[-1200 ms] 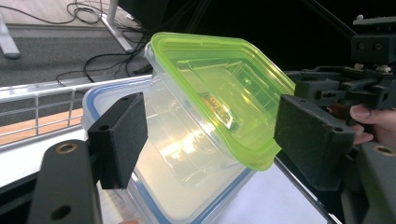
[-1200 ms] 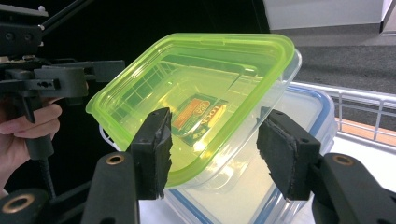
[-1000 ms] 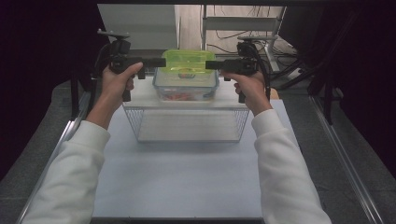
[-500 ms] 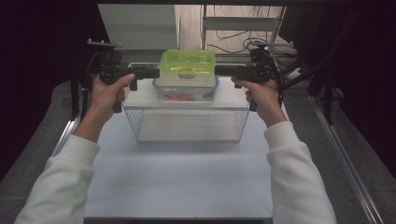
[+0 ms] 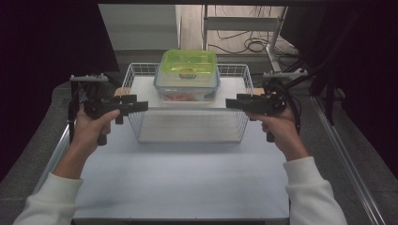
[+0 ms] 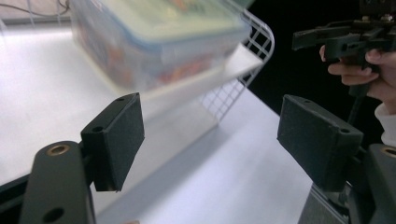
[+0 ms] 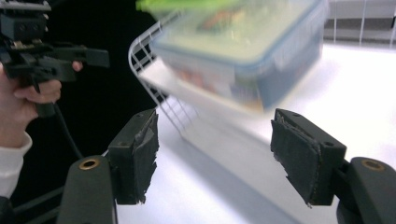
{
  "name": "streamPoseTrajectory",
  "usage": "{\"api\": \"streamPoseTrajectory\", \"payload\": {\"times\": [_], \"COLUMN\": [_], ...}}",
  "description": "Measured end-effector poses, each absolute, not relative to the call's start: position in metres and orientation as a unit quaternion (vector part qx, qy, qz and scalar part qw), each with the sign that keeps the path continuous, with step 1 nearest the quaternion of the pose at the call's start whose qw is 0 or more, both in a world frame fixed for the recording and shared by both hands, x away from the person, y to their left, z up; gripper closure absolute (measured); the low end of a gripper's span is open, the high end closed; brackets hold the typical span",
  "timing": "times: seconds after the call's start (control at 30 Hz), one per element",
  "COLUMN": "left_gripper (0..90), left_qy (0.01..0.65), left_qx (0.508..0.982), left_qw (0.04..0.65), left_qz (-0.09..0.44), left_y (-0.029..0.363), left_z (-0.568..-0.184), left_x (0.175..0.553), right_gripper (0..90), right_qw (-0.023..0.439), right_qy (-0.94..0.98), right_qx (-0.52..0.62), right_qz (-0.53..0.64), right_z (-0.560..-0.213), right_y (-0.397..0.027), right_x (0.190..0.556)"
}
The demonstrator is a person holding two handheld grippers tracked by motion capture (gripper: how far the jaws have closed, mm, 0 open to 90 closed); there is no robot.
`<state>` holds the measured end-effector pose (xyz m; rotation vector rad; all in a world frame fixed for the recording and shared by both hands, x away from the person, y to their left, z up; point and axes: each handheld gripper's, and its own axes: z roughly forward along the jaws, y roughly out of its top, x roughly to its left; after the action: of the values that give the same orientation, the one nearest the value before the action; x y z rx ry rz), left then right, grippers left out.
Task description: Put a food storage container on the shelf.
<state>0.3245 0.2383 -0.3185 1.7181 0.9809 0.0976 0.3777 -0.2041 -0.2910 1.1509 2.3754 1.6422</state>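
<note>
Left gripper (image 5: 141, 106) hovering released, jaws standing wide with nothing between them, just off the left wall of the wire basket (image 5: 237, 133). Right gripper (image 5: 233, 103) also released and empty, jaws having just been opening, hanging just off the basket's right wall. Both grippers pointing inward toward each other, level with the white shelf board (image 5: 141, 89) lying across the basket's top.

Sitting between the two grippers and a little beyond their tips: clear food container (image 5: 187, 86) with a green lid (image 5: 189, 61), resting on that board, apart from both grippers. Showing up and ahead of the left gripper (image 6: 210, 140) in the left gripper view, blurred, with the opposite hand farther off to the right. Showing up and ahead of the right gripper (image 7: 215, 156) in the right gripper view, likewise blurred. Basket standing on the white desk (image 5: 187, 178), nearer desk surface lying below and behind both grippers.
</note>
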Motion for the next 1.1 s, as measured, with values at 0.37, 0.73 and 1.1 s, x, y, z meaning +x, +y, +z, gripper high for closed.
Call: {"api": "streamPoseTrajectory", "payload": {"times": [0.37, 0.73, 1.1], "left_gripper": [22.9, 22.5, 23.1], "left_qy": [0.403, 0.409, 0.419], "left_qx": [0.755, 0.784, 0.788], "left_qw": [0.516, 0.466, 0.452], "left_qz": [0.032, 0.000, 0.015], "left_y": [0.223, 0.205, 0.204], "left_z": [-0.391, -0.459, -0.470], "left_x": [0.275, 0.253, 0.250], "right_gripper": [31.9, 31.9, 31.9], "right_qw": [0.001, -0.021, -0.021], "right_qy": [0.779, 0.802, 0.812], "right_qx": [0.367, 0.381, 0.390], "right_qz": [0.508, 0.458, 0.434], "right_z": [-0.366, -0.441, -0.462], "right_y": [-0.232, -0.238, -0.239], "right_x": [0.330, 0.302, 0.296]}}
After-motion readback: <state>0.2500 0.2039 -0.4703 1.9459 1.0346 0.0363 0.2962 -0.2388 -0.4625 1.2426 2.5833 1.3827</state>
